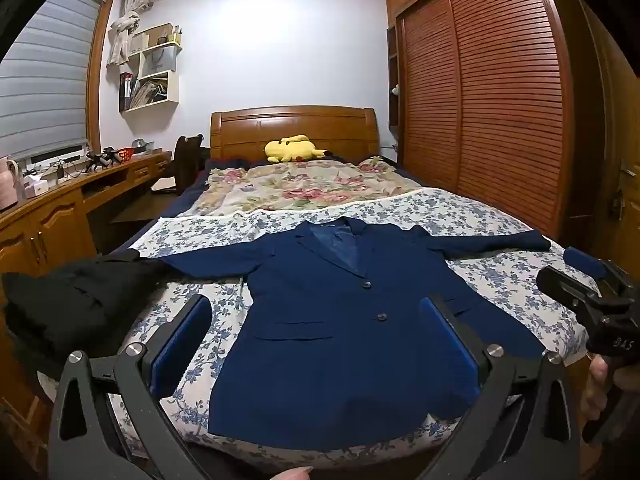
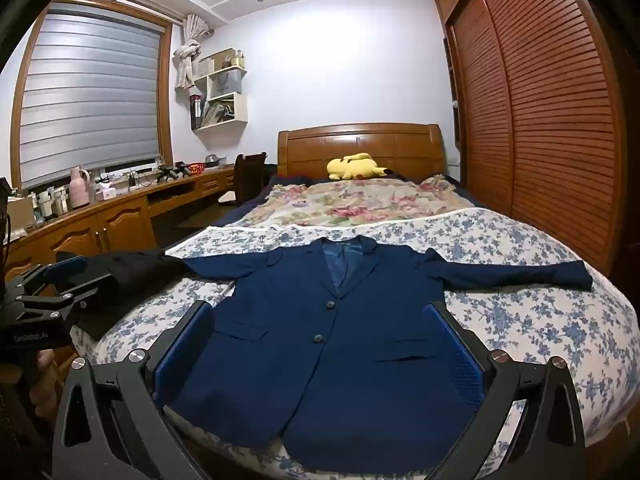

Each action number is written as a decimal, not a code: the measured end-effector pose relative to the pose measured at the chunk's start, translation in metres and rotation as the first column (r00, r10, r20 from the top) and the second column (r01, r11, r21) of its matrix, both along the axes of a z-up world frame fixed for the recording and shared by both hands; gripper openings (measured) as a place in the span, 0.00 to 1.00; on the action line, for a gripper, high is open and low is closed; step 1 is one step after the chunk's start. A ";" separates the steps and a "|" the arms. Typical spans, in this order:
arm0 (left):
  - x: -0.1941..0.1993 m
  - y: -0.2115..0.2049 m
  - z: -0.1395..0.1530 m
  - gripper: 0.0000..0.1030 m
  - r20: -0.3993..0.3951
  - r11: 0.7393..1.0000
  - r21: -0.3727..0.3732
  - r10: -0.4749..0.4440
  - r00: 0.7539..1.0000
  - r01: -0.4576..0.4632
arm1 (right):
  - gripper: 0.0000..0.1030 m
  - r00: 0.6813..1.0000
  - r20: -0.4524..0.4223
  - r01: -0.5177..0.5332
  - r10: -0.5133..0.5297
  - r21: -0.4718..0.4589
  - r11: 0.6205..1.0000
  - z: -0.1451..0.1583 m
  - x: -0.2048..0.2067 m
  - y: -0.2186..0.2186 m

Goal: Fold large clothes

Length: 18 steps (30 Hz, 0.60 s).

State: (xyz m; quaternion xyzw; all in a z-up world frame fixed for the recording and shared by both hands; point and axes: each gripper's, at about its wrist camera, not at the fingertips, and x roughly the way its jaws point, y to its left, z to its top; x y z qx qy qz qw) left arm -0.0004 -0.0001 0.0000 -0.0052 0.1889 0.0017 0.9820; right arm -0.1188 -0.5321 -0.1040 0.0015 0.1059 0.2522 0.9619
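A navy blue suit jacket [image 1: 340,320] lies flat and face up on the bed, buttoned, both sleeves spread out sideways; it also shows in the right wrist view [image 2: 332,344]. My left gripper [image 1: 316,312] is open and empty, held above the jacket's lower hem. My right gripper [image 2: 320,316] is open and empty, also above the hem. The right gripper appears at the right edge of the left wrist view [image 1: 580,280], and the left gripper at the left edge of the right wrist view [image 2: 68,276].
A black garment [image 1: 72,300] lies at the bed's left edge, by the left sleeve. The blue floral sheet [image 1: 500,272] covers the bed foot. A yellow plush toy [image 1: 292,149] sits by the headboard. A wooden desk [image 1: 60,204] runs along the left, a slatted wardrobe [image 1: 500,100] on the right.
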 end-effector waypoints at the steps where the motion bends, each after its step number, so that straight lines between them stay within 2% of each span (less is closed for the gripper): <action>1: 0.000 0.000 0.000 1.00 -0.004 1.000 0.000 0.000 1.000 0.000 | 1.00 1.000 0.001 0.001 -0.001 0.000 1.000 0.000 0.000 0.001; 18: 0.000 0.000 0.000 1.00 -0.003 1.000 0.002 0.001 1.000 -0.001 | 1.00 1.000 -0.008 -0.004 0.005 0.013 1.000 0.000 -0.001 0.001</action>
